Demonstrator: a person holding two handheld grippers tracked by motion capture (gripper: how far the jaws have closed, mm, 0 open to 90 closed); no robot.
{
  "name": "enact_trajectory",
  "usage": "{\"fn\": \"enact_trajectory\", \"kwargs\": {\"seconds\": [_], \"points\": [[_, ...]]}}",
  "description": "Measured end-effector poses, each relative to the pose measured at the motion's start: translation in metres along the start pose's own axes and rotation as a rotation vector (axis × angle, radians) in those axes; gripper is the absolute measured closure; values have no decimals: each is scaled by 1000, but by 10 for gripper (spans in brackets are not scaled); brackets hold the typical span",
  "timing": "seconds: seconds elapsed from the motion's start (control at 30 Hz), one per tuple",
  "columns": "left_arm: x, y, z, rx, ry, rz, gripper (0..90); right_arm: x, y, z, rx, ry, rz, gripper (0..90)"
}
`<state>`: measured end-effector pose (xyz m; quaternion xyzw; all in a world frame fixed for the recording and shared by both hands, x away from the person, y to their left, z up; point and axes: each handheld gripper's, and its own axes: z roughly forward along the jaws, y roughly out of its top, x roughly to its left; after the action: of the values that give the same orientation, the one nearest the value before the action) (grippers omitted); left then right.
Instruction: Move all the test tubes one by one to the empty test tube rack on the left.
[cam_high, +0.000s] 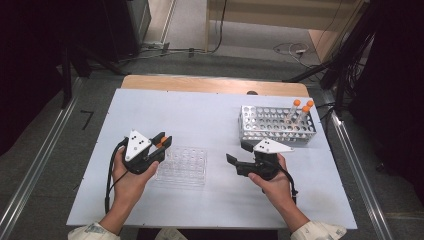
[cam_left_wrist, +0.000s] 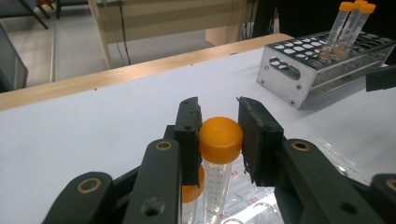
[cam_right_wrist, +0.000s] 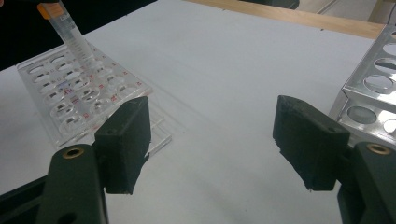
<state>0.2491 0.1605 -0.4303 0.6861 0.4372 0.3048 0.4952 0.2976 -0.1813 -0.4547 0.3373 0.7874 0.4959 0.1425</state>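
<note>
Tube (cam_left_wrist: 218, 154) with an orange cap stands nearly upright, pinched at the cap by the left gripper (cam_high: 161, 143) directly above the clear rack (cam_high: 183, 166) at centre frame, while the right gripper (cam_high: 239, 156), jaws spread and empty, waits beside the metal rack (cam_high: 276, 131).

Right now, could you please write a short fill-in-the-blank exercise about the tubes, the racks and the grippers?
1. The left gripper holds a tube by its ____ cap.
2. This tube is over the clear ____ rack.
3. The fingers of the right gripper stand apart, with ____ between them.
4. The metal rack holds ____ capped tubes.

Missing words: orange; plastic; nothing; three
</note>
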Motion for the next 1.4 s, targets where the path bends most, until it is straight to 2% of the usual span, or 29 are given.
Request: {"fn": "enact_trajectory", "kwargs": {"seconds": [0.2, 0.27, 0.43, 0.53, 0.63, 0.7, 0.83, 1.07, 1.4], "points": [[0, 0, 0, -1, -2, 0, 698, 0, 0, 0, 3, 0, 2, 266], [0, 0, 0, -1, -11, -4, 665, 0, 0, 0, 1, 0, 1, 266], [-1, 2, -1, -7, -30, -16, 516, 0, 0, 0, 0, 1, 0, 267], [-3, 5, -1, -5, -35, -25, 396, 0, 0, 0, 0, 0, -1, 266], [-6, 8, 1, 4, -12, -46, 247, 0, 0, -1, 2, 0, 2, 266], [-7, 9, 1, -1, -14, -56, 198, 0, 0, -1, 3, -3, 2, 266], [-8, 11, 2, -8, -15, -60, 166, -1, 1, -2, -3, -6, 1, 265], [-12, 14, 2, -17, -21, -63, 153, -6, 4, -9, -20, -43, 8, 234], [-13, 16, 3, -23, -25, -64, 151, -30, 12, -30, -54, -127, 42, 190]]}}
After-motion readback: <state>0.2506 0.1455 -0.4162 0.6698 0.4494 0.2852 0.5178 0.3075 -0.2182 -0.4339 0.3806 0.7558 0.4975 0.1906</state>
